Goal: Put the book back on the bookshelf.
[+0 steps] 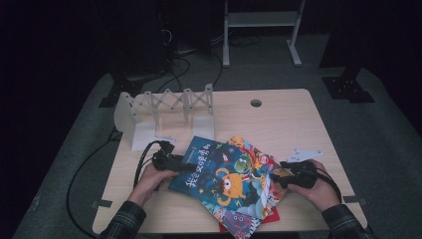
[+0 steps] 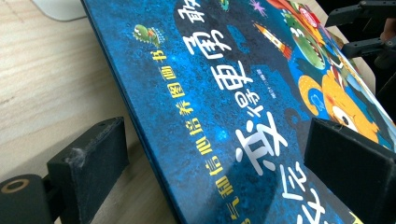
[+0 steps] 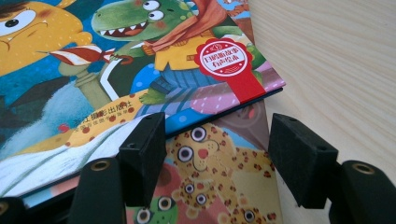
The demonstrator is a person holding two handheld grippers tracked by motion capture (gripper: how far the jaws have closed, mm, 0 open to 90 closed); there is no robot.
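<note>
The top picture book [image 2: 219, 107] bears large white Chinese title characters across its dark blue cover; in the left gripper view 勇 and 更 read clearly among them. A smaller yellow line along the spine edge reads in part 信心培养图画书. Near the cover's right corner, a red round seal [image 3: 226, 57] carries white Chinese characters too small to read. A short yellow line of publisher's characters [image 3: 95, 116] sits at the cover's edge, partly legible, ending in 出版社.

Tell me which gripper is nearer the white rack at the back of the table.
Left. The left gripper sits at the blue book's left edge, just in front of the rack. The right gripper is across the books, at their right edge, farther from it.
</note>
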